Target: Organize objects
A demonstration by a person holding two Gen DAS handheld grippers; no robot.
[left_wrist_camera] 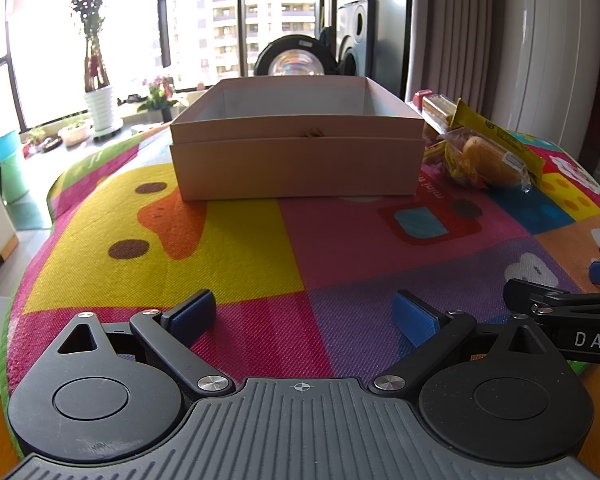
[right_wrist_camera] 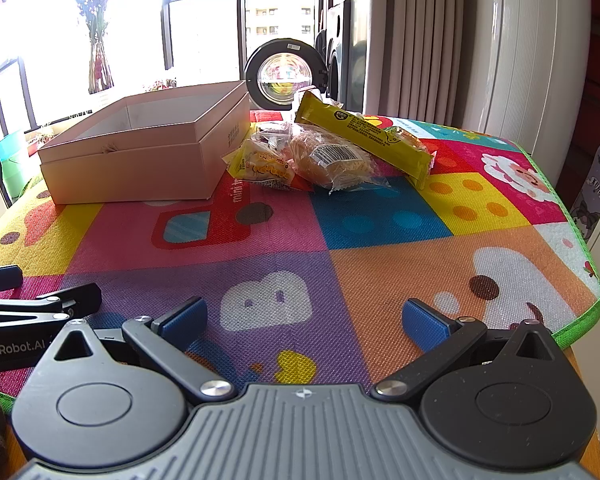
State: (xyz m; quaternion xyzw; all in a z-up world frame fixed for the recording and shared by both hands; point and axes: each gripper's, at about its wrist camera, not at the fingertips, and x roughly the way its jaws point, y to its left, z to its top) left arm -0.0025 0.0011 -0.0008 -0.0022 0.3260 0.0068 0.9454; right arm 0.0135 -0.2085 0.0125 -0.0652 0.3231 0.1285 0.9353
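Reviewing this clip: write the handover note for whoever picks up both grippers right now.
Left gripper: open, empty, low over the play mat.
Right gripper: open, empty, beside it.
Open cardboard box: on the mat, looks empty as far as visible.
Snack pile right of the box: bun in clear wrap, long yellow packet, small yellow packet.
Done: nothing boxed.
Left: probably move the snacks into the box.

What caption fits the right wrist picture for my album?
Open right tongs hover over a colourful cartoon play mat, facing wrapped snack packets beside an open beige cardboard box.
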